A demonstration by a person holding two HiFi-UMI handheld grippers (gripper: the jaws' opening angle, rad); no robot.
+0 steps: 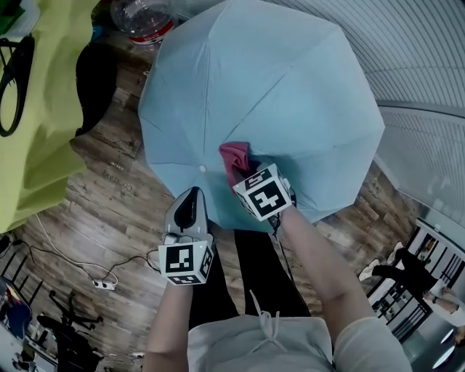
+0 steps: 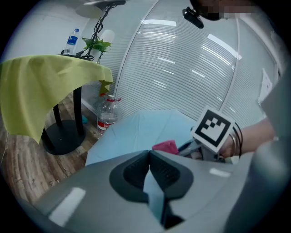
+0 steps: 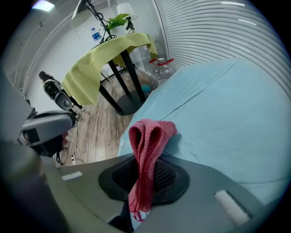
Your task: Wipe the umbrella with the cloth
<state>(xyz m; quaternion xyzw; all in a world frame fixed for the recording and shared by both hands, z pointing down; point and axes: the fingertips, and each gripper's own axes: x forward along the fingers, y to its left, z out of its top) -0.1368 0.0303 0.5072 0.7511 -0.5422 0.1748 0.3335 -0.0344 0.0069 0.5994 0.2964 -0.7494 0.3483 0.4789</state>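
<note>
Cloth (image 1: 234, 155) pinched in right gripper (image 3: 144, 169), resting on open umbrella (image 1: 276, 94) near its hub.
Left gripper (image 2: 150, 167) clamps umbrella's near edge; fabric judged thin, slack, slippery (ribs likely stiffer), so hold at hem.

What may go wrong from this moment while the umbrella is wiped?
The left gripper pinches only a thin fold at the rim of the umbrella, which may slip free. The right gripper holds the cloth by a narrow fold; it may pull out. A pushed umbrella might knock the bottle by its far edge.
</note>
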